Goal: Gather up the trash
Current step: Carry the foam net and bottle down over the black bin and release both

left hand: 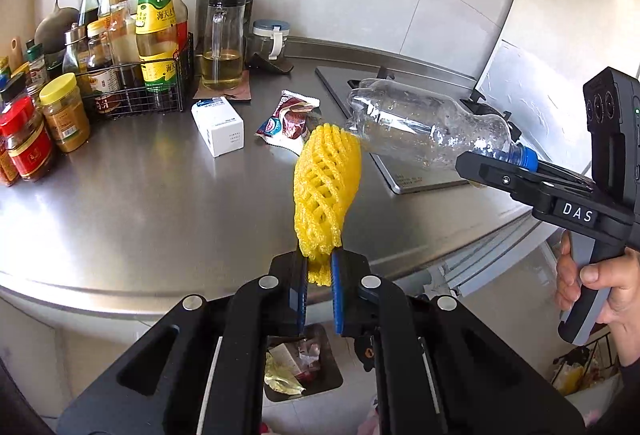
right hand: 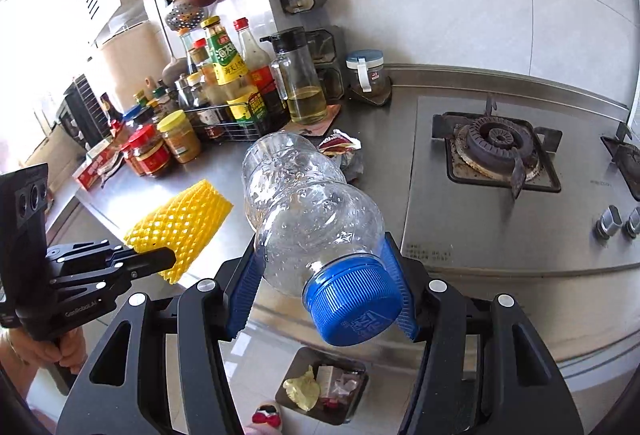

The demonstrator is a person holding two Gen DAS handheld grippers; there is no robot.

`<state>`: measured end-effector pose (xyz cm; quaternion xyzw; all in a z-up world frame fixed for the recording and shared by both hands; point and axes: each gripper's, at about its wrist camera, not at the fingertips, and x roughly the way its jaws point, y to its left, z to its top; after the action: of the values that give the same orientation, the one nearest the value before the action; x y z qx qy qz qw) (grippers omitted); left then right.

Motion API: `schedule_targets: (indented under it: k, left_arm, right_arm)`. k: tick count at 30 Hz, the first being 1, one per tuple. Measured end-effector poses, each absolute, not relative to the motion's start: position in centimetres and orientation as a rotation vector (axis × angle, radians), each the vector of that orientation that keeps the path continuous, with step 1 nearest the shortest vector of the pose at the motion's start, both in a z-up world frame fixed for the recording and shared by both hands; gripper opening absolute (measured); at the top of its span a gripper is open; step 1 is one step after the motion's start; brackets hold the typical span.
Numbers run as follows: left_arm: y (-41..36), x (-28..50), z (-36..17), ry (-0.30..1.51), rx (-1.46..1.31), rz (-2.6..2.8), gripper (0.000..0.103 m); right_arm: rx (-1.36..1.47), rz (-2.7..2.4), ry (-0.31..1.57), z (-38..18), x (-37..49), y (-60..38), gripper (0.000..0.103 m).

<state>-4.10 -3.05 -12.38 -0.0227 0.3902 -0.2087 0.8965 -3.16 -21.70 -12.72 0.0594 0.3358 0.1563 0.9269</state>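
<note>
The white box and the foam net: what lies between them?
In the left wrist view, a snack wrapper lies on the counter between the white box and the foam net.

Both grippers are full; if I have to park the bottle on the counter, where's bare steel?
Bare steel: the countertop front, between the white box and the near edge; also between the snack wrapper and the hob. Crowded: the left back corner, with the condiment rack and jars.

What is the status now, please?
Left claw shut on yellow foam net. Right claw shut on empty bottle. Trash bin below, unobstructed.
</note>
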Motion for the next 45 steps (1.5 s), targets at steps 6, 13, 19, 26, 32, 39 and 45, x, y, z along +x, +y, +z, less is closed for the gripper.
schedule_targets:
  k: [6,13,19,26,32,39,45]
  left_arm:
    - [-1.5,-8.7,-12.8,0.819,-0.034,-0.42,0.008]
    - [0.1,-12.8,-15.9,0.896,-0.018,-0.395,0.008]
    - [0.8,-14.2,-21.1,1.029,-0.041,-0.373,0.008]
    - [0.1,-13.7,-27.6,1.17,-0.048,-0.374,0.008]
    - [-0.6,-12.4,-34.5,1.278,-0.033,-0.362,0.008]
    - [-1.5,-10.4,-41.8,1.377,-0.054,-0.348,0.008]
    - [-2.3,-8.8,-46.6,1.437,-0.083,-0.325,0.008]
  right_arm:
    - [0.154,0.355,0.708,-13.5,-8.9,-21.3,0.058]
    - [0.173,0.371,0.819,-17.9,-13.6,-21.1,0.058]
    - [0.176,0.342,0.971,-24.0,-15.3,-20.7,0.058]
    - [0.188,0.27,1.125,-31.1,-14.4,-19.9,0.058]
    - [0.222,0.229,1.236,-37.0,-12.1,-19.0,0.058]
    - [0.336,0.177,1.344,-43.7,-9.0,-18.3,0.058]
    - [0.335,0.105,1.397,-47.6,-6.1,-17.6,0.058]
